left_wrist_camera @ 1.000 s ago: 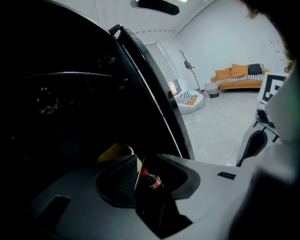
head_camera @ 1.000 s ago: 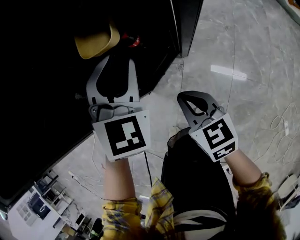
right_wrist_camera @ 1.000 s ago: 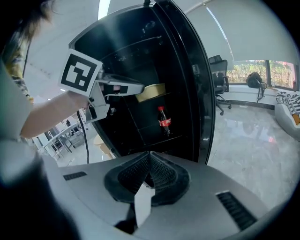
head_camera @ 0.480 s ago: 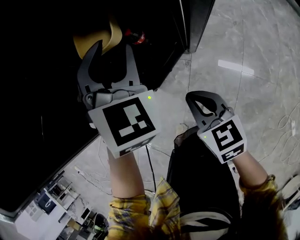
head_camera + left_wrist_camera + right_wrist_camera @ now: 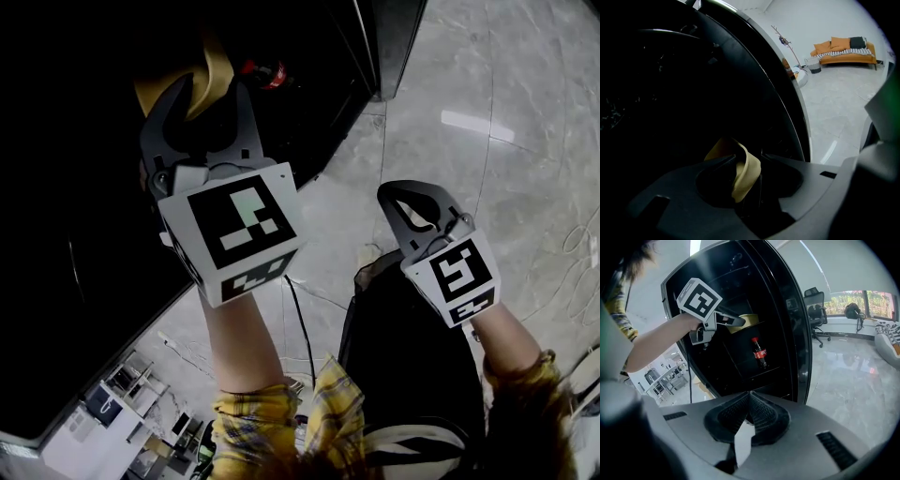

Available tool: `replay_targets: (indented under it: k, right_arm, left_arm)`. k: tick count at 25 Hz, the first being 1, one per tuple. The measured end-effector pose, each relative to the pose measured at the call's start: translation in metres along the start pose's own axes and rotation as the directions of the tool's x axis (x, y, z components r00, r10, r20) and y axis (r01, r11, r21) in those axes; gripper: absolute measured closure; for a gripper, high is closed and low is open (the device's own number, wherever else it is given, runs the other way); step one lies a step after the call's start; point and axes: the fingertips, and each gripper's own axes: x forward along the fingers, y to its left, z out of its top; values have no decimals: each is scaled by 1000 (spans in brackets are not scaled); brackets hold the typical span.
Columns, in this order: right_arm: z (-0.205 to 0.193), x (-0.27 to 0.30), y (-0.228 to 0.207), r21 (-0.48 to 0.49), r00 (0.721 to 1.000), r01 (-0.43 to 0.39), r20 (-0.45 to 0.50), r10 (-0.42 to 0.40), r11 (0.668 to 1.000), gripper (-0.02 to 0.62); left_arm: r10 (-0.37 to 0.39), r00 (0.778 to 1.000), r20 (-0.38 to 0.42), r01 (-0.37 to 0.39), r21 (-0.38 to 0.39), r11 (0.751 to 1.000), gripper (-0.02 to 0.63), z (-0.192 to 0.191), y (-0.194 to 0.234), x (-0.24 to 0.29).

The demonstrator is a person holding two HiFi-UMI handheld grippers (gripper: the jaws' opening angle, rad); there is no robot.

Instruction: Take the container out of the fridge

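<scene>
We see the left gripper [image 5: 211,86] opening, spread astride the yellow container [image 5: 217,67] rim in the fridge [image 5: 84,187]; right gripper [image 5: 409,187] pressed together, empty

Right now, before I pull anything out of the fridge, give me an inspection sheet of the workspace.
Surface: grey marble floor.
Job's things: yellow container on an upper shelf of the open black fridge.
Clutter: cola bottle upright on the shelf below.
Grippers: left tongs opening, container rim between them, not gripped; right tongs shut, holding nothing, over the floor.
Cables: dark cable across the floor beside the fridge.
Surroundings: orange sofa, office chair.
</scene>
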Motion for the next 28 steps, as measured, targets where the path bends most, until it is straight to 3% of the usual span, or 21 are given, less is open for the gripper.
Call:
replay_targets:
  k: [3,9,14,28]
  right_arm:
    - [-1,0,-2,15,1000,4,-5,-4,1000,566]
    - [4,0,-5,28,1000,12,3,-12,1000,566]
    - [11,-2,-8,27,999,29,22,-30,999,566]
    - [30,-20,-4,33,993,108,51,-110,994,566]
  left_arm:
    - [-15,1000,-1,15,22,1000,477,-2,-3,2]
    - [-35,999,5,34,39,999,502,-3,-2,2]
    - [-54,998,27,54,26,998,565,-4,-5,-3]
    - [-202,978,48,202,13,979,569,-12,-37,-17]
